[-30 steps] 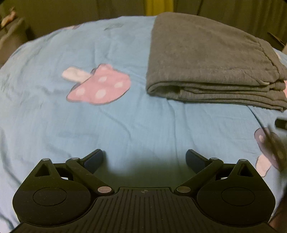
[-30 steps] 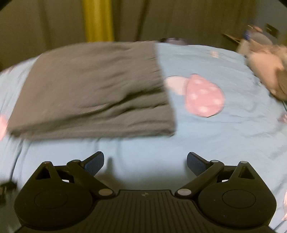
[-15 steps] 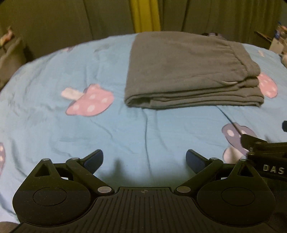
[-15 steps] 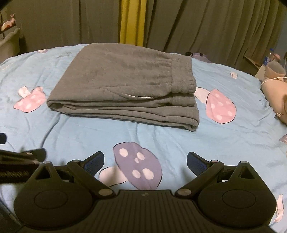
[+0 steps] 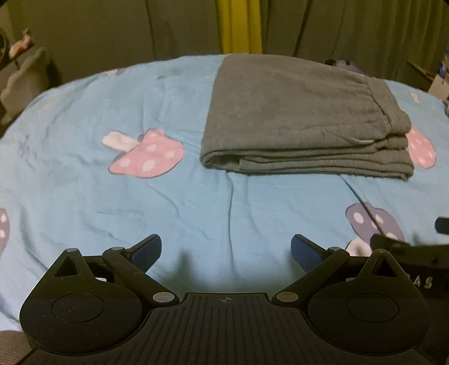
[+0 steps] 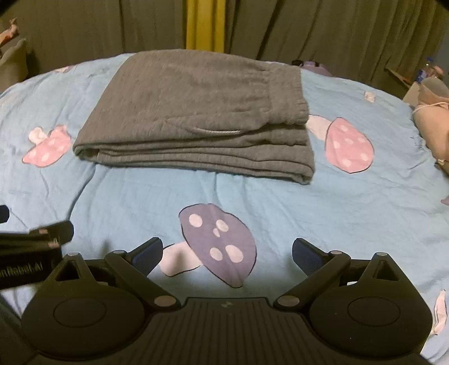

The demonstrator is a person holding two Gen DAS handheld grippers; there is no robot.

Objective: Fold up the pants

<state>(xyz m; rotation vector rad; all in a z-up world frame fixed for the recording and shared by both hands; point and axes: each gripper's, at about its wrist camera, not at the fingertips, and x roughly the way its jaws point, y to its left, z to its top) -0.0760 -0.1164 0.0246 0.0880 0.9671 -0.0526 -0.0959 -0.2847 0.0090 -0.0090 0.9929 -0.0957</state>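
A bed covered by a light-blue sheet printed with pink and purple mushrooms is seen. Folded grey pants are laid flat on it, well ahead of both hand-held grippers.

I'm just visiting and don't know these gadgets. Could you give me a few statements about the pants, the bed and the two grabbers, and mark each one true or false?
1. The grey pants lie folded in a flat stack on the blue sheet. True.
2. The left gripper is clamped on the pants. False: its jaws are spread wide with nothing between them, and it sits short of the pants.
3. The right gripper is open and empty. True.
4. The sheet has a star pattern. False: it is printed with mushrooms, such as the purple mushroom near the right gripper.
5. A yellow strip shows among the dark curtains behind the bed. True.
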